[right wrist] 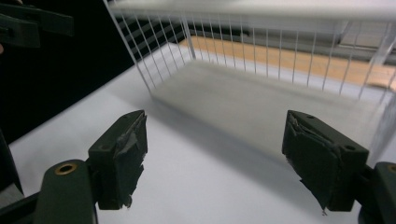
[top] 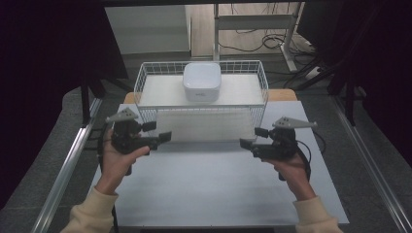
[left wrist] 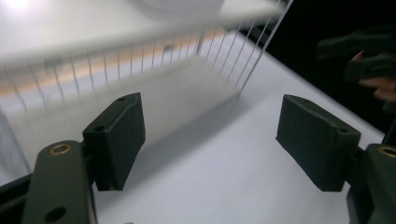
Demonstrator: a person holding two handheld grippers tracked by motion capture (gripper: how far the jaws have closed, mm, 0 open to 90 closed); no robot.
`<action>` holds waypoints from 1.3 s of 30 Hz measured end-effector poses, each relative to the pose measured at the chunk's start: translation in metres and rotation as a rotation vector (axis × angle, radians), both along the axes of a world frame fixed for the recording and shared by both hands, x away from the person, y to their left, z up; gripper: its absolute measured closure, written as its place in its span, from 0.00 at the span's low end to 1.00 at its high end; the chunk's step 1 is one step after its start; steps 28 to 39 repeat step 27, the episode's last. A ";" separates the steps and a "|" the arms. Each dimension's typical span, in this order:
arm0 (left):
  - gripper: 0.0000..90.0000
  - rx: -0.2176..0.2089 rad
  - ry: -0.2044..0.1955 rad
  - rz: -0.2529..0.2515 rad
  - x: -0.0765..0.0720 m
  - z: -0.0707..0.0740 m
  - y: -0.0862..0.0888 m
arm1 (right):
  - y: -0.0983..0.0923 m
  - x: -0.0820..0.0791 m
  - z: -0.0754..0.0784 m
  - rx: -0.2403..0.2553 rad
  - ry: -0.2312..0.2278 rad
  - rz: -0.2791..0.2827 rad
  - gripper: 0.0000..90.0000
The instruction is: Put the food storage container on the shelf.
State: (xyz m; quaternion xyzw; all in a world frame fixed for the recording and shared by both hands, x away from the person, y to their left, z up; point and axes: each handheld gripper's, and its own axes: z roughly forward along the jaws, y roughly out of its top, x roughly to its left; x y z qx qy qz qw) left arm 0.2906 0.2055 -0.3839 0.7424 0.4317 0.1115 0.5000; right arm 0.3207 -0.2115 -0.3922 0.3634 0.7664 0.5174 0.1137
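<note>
— Where do you stand with it?

— Right at the start, I'd say. My left gripper (top: pixel 165 135) and my right gripper (top: pixel 247 141) are both low over the white table (top: pixel 204 184), one on each side, pointing in at the near lower corners of the wire basket (top: pixel 141 80). Neither is touching it.

— Are the tongs closed on anything?

— No. In the left gripper view the jaws are spread wide with bare table between them, and it's the same in the right gripper view. Nothing is pinched in either.

— And the basket itself?

— It sits at the far side of the table, upright, on its own legs or frame, with a flat white shelf surface inside. A white square box (top: pixel 202 81) with rounded corners rests on that shelf, around the middle toward the back. From my left gripper view the basket wires (left wrist: pixel 140 60) are just ahead; from the right one the corner post (right wrist: pixel 135 56) is near too.

— So what's left?

— As I judge it, everything: closing in on the basket, taking hold, and whatever shifting follows. Nothing is gripped yet
</note>
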 end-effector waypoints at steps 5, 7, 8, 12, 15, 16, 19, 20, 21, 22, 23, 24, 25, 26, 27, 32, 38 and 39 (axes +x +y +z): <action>0.27 0.030 0.078 0.029 -0.017 -0.049 0.011 | -0.016 -0.016 -0.046 -0.008 0.065 -0.029 0.25; 0.27 0.042 0.098 0.037 -0.021 -0.063 0.014 | -0.019 -0.017 -0.055 -0.020 0.075 -0.047 0.25; 0.27 0.042 0.098 0.037 -0.021 -0.063 0.014 | -0.019 -0.017 -0.055 -0.020 0.075 -0.047 0.25; 0.27 0.062 0.125 0.045 -0.025 -0.081 0.014 | -0.019 -0.019 -0.072 -0.086 0.098 -0.055 0.25; 0.27 0.062 0.135 0.041 -0.027 -0.087 0.014 | -0.017 -0.019 -0.078 -0.105 0.114 -0.057 0.25; 0.27 0.068 0.134 0.046 -0.028 -0.089 0.015 | -0.018 -0.018 -0.078 -0.099 0.117 -0.064 0.25; 0.27 0.061 0.134 0.048 -0.028 -0.089 0.016 | -0.020 -0.018 -0.077 -0.090 0.110 -0.074 0.25; 0.27 0.061 0.131 0.050 -0.028 -0.089 0.017 | -0.021 -0.019 -0.077 -0.089 0.109 -0.077 0.25; 0.26 0.063 0.128 0.051 -0.028 -0.089 0.017 | -0.021 -0.019 -0.077 -0.091 0.104 -0.081 0.25; 0.26 0.064 0.126 0.051 -0.029 -0.089 0.017 | -0.022 -0.019 -0.077 -0.094 0.102 -0.085 0.25; 0.26 0.068 0.125 0.049 -0.028 -0.090 0.016 | -0.023 -0.018 -0.079 -0.106 0.103 -0.090 0.24; 0.26 0.074 0.123 0.052 -0.028 -0.090 0.016 | -0.023 -0.018 -0.079 -0.106 0.103 -0.090 0.24; 0.25 0.077 0.122 0.059 -0.029 -0.091 0.016 | -0.025 -0.018 -0.082 -0.122 0.105 -0.099 0.24; 0.25 0.077 0.122 0.059 -0.029 -0.091 0.016 | -0.025 -0.018 -0.082 -0.122 0.105 -0.099 0.24; 0.25 0.073 0.123 0.059 -0.028 -0.091 0.016 | -0.026 -0.018 -0.083 -0.126 0.107 -0.102 0.23; 0.25 0.073 0.123 0.059 -0.028 -0.091 0.016 | -0.026 -0.018 -0.083 -0.126 0.107 -0.102 0.23; 0.25 0.073 0.123 0.059 -0.028 -0.091 0.016 | -0.026 -0.018 -0.083 -0.126 0.107 -0.102 0.23; 0.25 0.073 0.123 0.059 -0.028 -0.091 0.016 | -0.026 -0.018 -0.083 -0.126 0.107 -0.102 0.23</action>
